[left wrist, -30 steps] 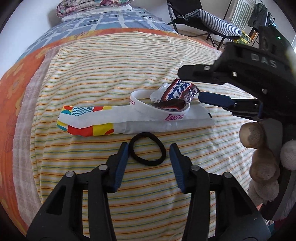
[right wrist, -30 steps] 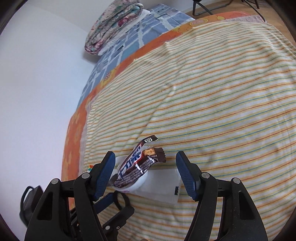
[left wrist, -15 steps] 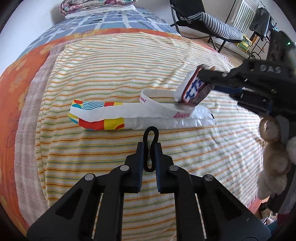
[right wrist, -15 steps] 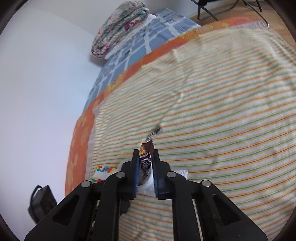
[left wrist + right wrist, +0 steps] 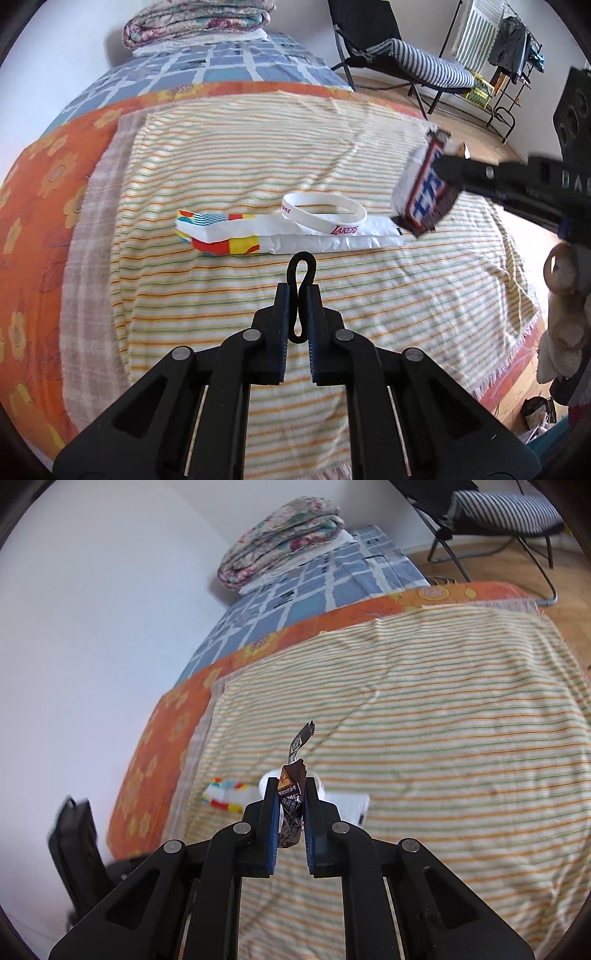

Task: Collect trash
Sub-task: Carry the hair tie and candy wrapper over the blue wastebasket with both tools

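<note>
Showing wristband only leftward

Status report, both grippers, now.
Left gripper shut on black hair tie. Right gripper shut on candy wrapper, lifted. Wristband, colorful packet on bed.

The left gripper points forward with its jaws pinched on a black hair tie, while the right gripper, apparently raised off to the right, clamps a candy wrapper between its fingers.
</note>
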